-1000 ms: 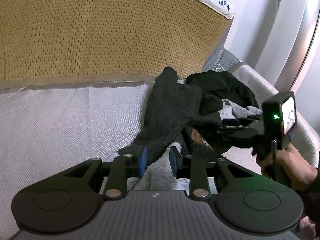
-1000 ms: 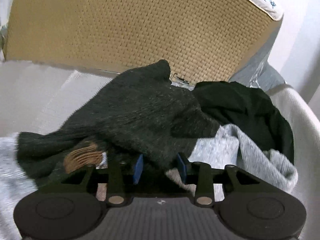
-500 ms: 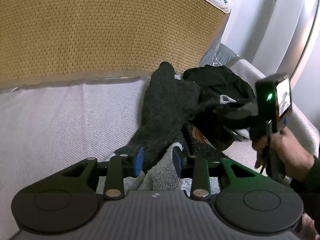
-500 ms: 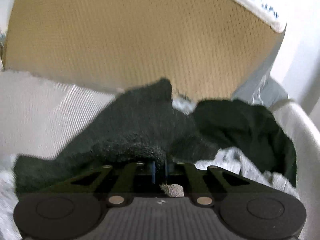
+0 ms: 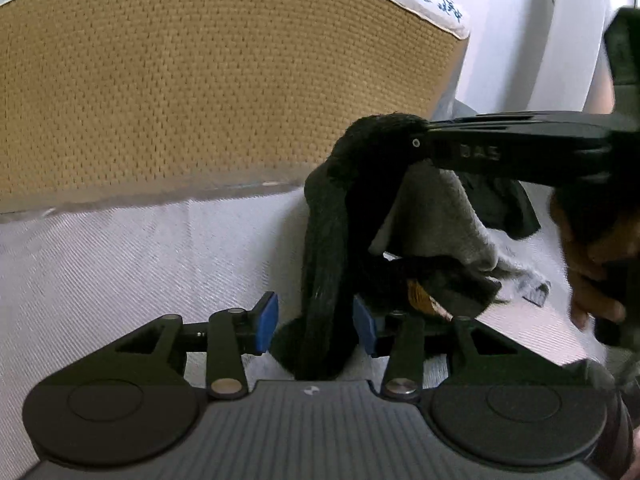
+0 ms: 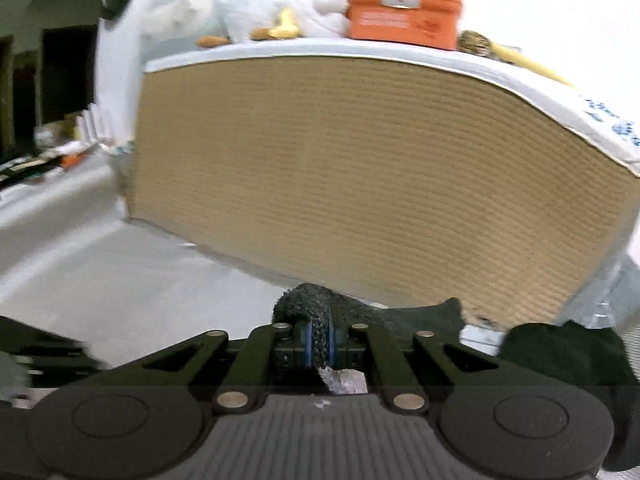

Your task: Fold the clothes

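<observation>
Right tool point(image 6: 318, 340): blue pads clamped on a fold of the dark charcoal knitted garment point(image 5: 332, 248), which hangs from it over the white woven bed surface point(image 5: 120, 264). Left tool point(image 5: 316, 322): jaws apart, having just been opening, the garment's hanging strand between them, at 6 o'clock of the grip. Grey cloth point(image 5: 440, 216) at 3 o'clock; tan mesh-sided mattress point(image 6: 360, 184) at 12 o'clock.

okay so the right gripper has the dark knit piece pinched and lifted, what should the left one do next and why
Probably close the left gripper on the dark knit garment. It hangs from the shut right gripper between the left jaws, which have just been opening and stand apart. A second hold would let it be spread for folding.
</observation>
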Demonstrator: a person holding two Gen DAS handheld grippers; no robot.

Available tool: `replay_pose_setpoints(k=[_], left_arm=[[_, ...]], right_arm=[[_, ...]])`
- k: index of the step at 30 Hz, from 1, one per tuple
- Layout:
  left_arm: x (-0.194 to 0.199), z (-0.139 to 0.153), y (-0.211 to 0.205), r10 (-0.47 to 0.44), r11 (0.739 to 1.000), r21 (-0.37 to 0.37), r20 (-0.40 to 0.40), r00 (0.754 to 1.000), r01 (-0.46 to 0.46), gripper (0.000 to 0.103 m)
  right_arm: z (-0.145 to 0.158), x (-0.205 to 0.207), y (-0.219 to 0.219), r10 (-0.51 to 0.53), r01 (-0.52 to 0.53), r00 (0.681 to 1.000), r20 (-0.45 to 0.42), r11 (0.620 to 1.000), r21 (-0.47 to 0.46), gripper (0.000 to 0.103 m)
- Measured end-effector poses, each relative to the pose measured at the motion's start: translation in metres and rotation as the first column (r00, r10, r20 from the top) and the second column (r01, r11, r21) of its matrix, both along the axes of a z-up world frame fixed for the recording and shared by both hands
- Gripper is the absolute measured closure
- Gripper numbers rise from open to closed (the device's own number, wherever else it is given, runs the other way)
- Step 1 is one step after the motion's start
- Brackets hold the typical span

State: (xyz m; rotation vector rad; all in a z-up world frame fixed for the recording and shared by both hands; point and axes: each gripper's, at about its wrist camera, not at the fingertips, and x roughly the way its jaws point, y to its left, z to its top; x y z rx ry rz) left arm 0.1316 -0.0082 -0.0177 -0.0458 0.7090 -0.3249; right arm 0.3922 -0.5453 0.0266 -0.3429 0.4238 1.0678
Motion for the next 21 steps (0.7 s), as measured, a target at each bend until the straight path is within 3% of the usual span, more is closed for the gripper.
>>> replay_pose_setpoints(k=[17, 19, 21], left_arm=[[0.018, -0.003, 0.003, -0.037, 0.997, 0.067, 0.083, 0.996, 0.032, 0.055], [0.018, -0.004, 0.005, -0.035, 0.997, 0.069, 0.086, 0.996, 0.03, 0.058], [0.02, -0.005, 0.006, -0.035, 0.997, 0.074, 0.086, 0.996, 0.028, 0.069]], right_arm=[[0.008, -0.034, -0.001, 0.231, -0.23, 0.97, -0.082, 0.973, 0.011, 0.095], [0.006, -0.03, -0.001, 0.236, -0.235, 0.966, -0.105, 0.972, 0.02, 0.095], [0.003, -0.027, -0.001, 0.235, -0.234, 0.965, -0.116, 0.972, 0.023, 0.095]])
